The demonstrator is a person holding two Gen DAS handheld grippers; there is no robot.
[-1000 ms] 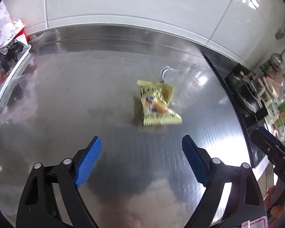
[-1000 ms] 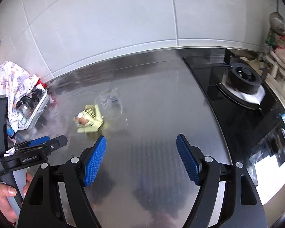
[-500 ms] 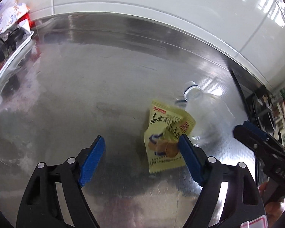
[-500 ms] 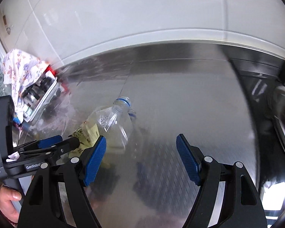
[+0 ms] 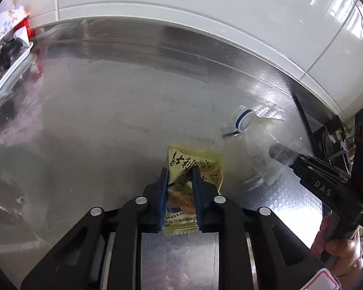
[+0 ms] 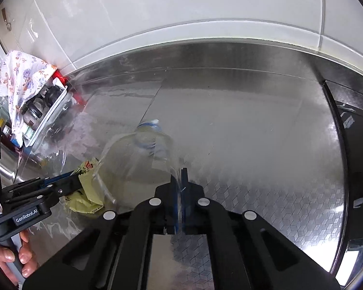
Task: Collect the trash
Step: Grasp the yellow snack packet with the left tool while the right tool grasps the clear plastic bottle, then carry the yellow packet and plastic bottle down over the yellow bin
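Pinching yellow snack wrapper between left tongs, right tongs clamping clear bottle

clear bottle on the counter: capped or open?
Open. The clear bottle lies on its side with a bare neck, only a blue ring and no cap, in the left wrist view; the right gripper pinches it.

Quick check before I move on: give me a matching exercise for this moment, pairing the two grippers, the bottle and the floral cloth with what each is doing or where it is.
Things:
1. left gripper
2. right gripper
3. clear plastic bottle
4. floral cloth

States:
A. draped over a tray of jars at the counter's far left
B. shut on the yellow snack wrapper
C. crushed, its blue-ringed neck pointing toward the wall
D. shut on a thin edge of clear plastic

Pairs: 1-B, 2-D, 3-C, 4-A
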